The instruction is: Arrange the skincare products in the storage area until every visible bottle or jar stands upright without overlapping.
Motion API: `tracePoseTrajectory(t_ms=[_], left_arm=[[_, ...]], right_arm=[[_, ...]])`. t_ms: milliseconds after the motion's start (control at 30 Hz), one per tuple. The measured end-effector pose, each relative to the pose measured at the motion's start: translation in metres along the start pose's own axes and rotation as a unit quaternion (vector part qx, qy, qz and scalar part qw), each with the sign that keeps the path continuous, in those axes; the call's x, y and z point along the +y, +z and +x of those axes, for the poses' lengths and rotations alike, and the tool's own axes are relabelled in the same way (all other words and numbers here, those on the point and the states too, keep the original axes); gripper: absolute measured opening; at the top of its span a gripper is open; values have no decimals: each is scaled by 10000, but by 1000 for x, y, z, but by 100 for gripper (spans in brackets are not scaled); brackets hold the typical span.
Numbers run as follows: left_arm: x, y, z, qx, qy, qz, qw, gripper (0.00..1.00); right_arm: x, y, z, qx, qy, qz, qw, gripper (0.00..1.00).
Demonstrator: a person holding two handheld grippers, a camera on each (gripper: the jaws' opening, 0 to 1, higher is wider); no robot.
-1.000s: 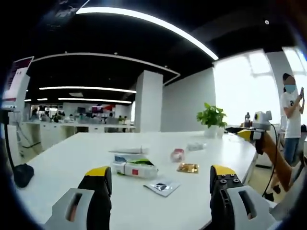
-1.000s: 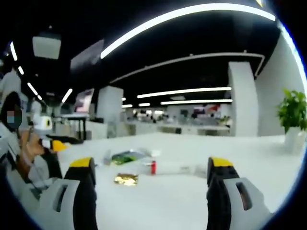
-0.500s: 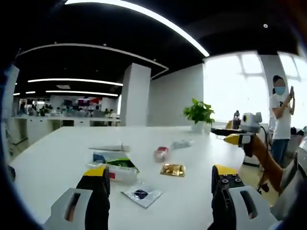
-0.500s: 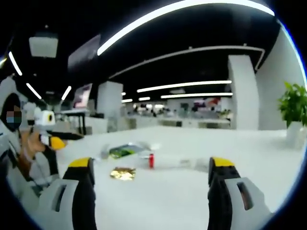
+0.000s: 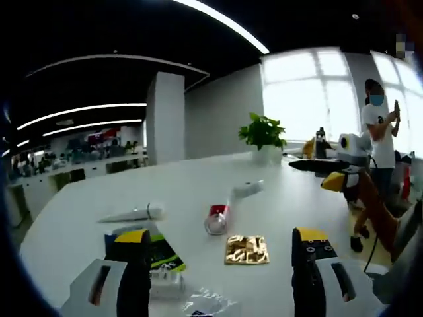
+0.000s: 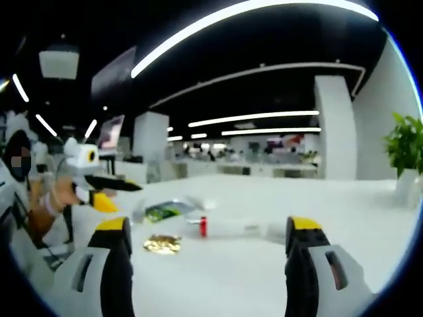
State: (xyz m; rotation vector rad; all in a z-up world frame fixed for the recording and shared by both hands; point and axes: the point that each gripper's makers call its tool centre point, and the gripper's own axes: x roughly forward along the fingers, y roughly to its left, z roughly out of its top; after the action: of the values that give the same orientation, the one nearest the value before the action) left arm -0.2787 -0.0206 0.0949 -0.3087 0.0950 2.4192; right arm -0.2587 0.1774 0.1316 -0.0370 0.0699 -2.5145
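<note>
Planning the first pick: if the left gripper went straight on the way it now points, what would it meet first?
Probably the gold foil sachet, lying flat on the white table between the open jaws of the left gripper. The red-capped bottle lies on its side just beyond. Depth is hard to judge here.

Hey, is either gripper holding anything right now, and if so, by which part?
Nothing is held. The left gripper and right gripper are both open and empty, above the white table, short of the gold packet and red-capped bottle.
</note>
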Motion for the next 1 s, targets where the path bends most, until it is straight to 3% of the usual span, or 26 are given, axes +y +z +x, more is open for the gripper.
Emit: tracePoseTrajectory(t_ms=[233, 333, 400, 567, 733, 833, 1000], left_arm=[[-7, -3, 43, 306, -145, 19, 9994, 89], [-8, -3, 61, 315, -226, -56, 9992, 89], [-10, -9, 72, 480, -313, -115, 9983, 90], [-3, -18, 94, 553, -172, -195, 9981, 89], [4, -27, 103, 641, -17, -354, 9973, 84], [-5, -24, 108, 561, -198, -486, 9970, 84], [-5, -24, 118, 627, -126, -222, 9977, 84]], right_arm=[[0, 5, -15, -170, -53, 43, 9998, 95], [-1, 4, -19, -175, -97, 48, 9998, 94], [-3, 1, -21, -92, -137, -14, 9999, 91], [-1, 0, -31, -107, -200, -51, 9997, 87], [8, -4, -41, -117, -209, -60, 9997, 88], [13, -11, -45, -36, -208, -110, 9997, 88], [16, -10, -57, -88, -268, -161, 9995, 88]])
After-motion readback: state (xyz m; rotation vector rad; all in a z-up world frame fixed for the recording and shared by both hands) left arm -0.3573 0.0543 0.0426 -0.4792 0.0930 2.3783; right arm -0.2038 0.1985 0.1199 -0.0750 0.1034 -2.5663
